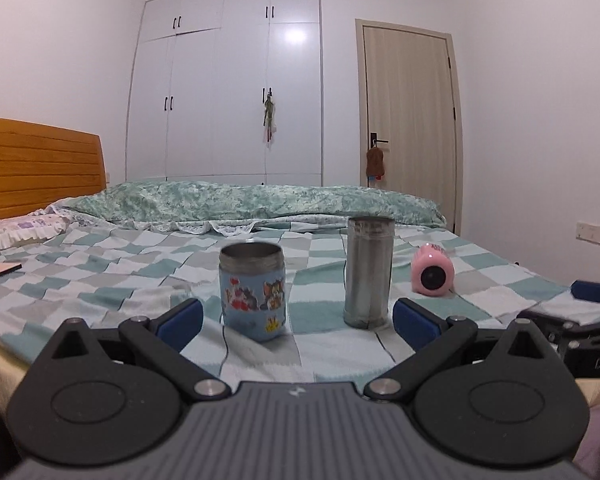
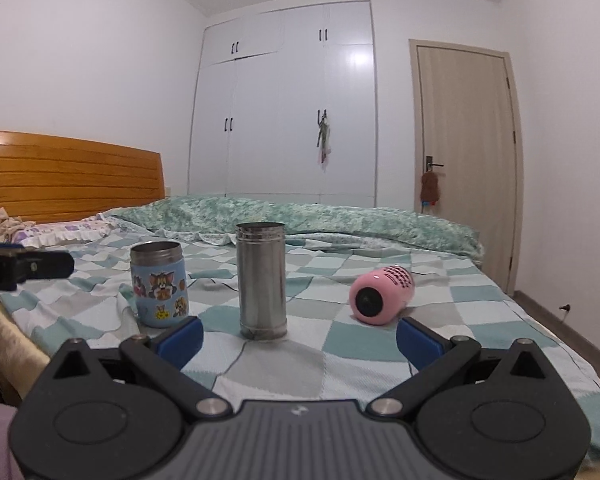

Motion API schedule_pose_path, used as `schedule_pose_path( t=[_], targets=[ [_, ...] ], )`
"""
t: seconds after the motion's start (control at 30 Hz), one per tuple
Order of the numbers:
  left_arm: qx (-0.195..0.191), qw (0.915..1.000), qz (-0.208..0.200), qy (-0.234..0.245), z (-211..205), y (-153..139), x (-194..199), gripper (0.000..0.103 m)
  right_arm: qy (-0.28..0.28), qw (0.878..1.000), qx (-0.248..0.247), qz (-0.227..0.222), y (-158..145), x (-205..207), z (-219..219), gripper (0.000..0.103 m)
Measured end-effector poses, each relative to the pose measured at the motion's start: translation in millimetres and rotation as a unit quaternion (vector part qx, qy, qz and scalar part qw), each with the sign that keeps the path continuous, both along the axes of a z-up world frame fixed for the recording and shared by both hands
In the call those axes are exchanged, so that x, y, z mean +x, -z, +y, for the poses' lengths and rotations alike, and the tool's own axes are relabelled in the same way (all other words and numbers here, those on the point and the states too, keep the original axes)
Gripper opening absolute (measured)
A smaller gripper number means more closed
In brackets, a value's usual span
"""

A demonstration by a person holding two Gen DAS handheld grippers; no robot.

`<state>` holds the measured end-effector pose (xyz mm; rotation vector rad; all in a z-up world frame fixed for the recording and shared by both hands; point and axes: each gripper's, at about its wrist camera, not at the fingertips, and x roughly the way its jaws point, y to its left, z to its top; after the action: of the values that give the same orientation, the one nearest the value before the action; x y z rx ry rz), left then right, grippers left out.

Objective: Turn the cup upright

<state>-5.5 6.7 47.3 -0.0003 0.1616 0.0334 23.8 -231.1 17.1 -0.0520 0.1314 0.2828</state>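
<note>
A pink cup [image 1: 433, 275] lies on its side on the checked bedspread [image 1: 112, 280], its dark base facing me; it also shows in the right wrist view [image 2: 381, 293]. A blue cartoon cup [image 1: 253, 291] [image 2: 159, 284] and a tall steel cup [image 1: 369, 273] [image 2: 261, 280] stand upright, mouths up. My left gripper [image 1: 298, 322] is open and empty, just short of the two upright cups. My right gripper [image 2: 300, 340] is open and empty, in front of the steel cup, with the pink cup ahead to the right.
A green quilt [image 1: 260, 200] lies rolled across the bed behind the cups. A wooden headboard [image 1: 36, 164] and pillow are at the left. The right gripper's body shows at the left wrist view's right edge [image 1: 580, 320]. Wardrobe and door stand behind.
</note>
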Motion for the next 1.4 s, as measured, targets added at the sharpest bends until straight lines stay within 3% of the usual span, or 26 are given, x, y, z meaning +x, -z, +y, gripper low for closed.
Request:
schedule_pose_path(
  t=[0.3, 0.43, 1.4],
  targets=[
    [0.013, 0.9989, -0.042, -0.019, -12, 37, -9, 0.103, 0.032, 0.999, 0.014, -0.014, 13, -17, -6, 0.103],
    [0.028, 0.9982, -0.048, -0.02, -19, 39, -10, 0.103, 0.04, 0.999, 0.012, -0.02, 16, -18, -5, 0.103],
    [0.016, 0.9984, -0.052, -0.016, -15, 40, -14, 0.103, 0.047, 0.999, 0.012, -0.019, 18, -20, -6, 0.103]
  ],
)
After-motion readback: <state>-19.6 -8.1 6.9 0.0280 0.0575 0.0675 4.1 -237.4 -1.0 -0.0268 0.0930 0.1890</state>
